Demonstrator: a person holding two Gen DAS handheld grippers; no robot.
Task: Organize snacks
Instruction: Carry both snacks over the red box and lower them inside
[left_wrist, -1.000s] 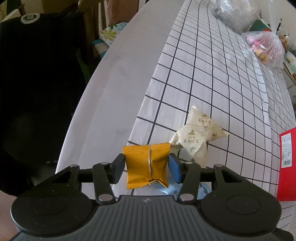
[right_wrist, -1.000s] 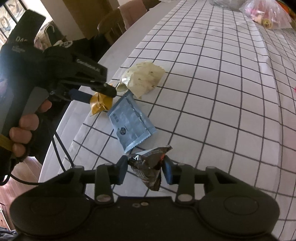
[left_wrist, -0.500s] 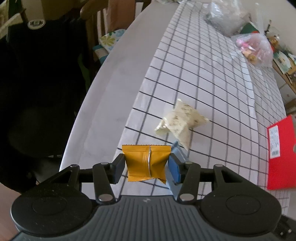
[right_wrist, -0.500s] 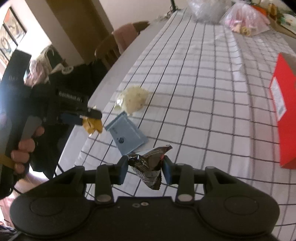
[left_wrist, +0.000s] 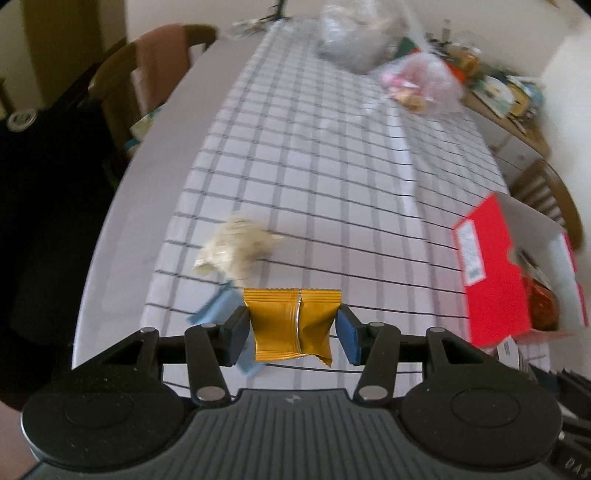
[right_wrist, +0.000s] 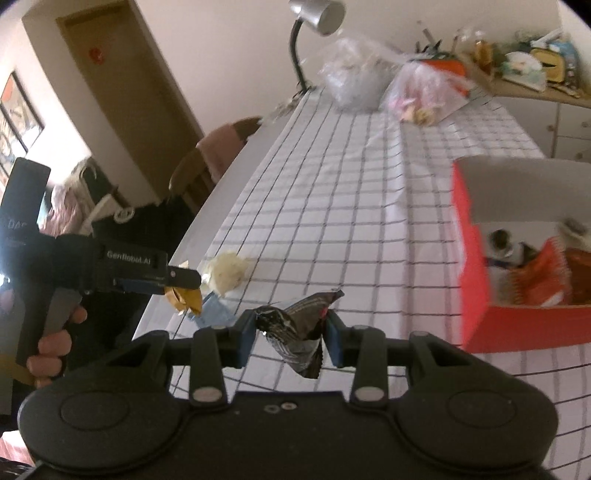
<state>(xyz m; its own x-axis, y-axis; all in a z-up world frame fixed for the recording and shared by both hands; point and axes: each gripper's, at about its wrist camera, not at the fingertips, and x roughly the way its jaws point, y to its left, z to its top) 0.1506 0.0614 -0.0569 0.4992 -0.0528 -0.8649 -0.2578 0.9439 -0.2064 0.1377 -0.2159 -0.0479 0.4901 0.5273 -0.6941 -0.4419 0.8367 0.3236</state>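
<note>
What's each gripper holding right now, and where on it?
Left gripper pinches the gold packet by its two side edges. Right gripper clamps the dark foil packet across its middle.

gold packet (left_wrist: 291, 325): upright, held aloft | dark foil packet (right_wrist: 297, 330): crumpled, held aloft | cream packet (left_wrist: 236, 247), blue packet (left_wrist: 218, 308): lying near-left | red box (right_wrist: 517, 258): open, right

Both wrist cams sit just behind their own fingers, angled down along the checked table (left_wrist: 332, 166) toward its far end; both catch the red box (right_wrist: 476, 280) at right.
</note>
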